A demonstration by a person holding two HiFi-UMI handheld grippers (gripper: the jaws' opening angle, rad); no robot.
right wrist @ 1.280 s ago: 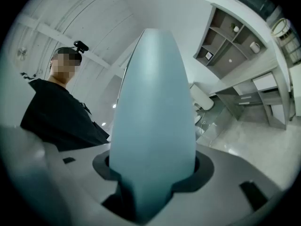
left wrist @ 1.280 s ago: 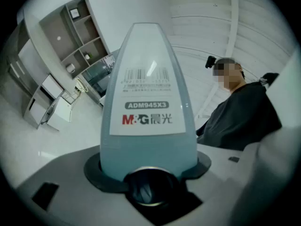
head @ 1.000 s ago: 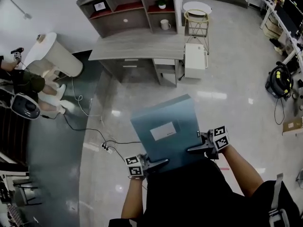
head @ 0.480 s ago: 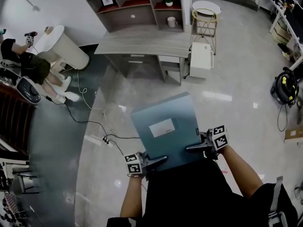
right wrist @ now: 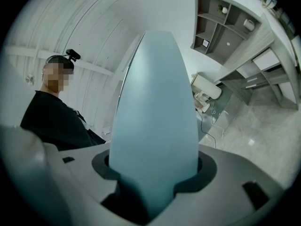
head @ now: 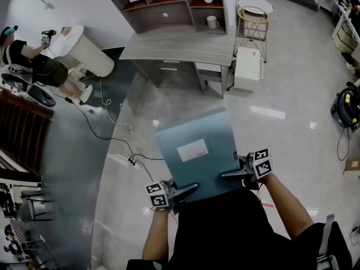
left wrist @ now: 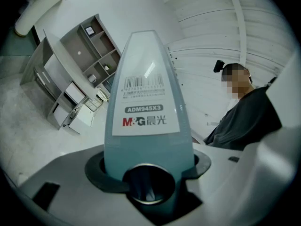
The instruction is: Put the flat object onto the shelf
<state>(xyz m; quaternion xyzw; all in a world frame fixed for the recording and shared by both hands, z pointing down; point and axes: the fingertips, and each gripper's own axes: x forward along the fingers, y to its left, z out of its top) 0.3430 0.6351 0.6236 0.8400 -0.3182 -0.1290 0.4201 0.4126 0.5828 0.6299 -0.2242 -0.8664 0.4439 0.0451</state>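
Note:
A flat blue file box with a white label is held level in front of me, over the floor. My left gripper is shut on its near-left edge and my right gripper is shut on its right edge. In the left gripper view the box's spine, with a barcode label and a finger hole, fills the jaws. Its plain blue edge fills the jaws in the right gripper view. The grey shelf unit with open cubbies stands on a desk at the far end of the room.
A white stool and a white cabinet stand right of the desk. A cable and power strip lie on the floor left of the box. A seated person is at far left beside a white round table. A vacuum sits at right.
The desk and shelf have shifted right and upward in the head view as my head turns; the box and both grippers hold the same pose.

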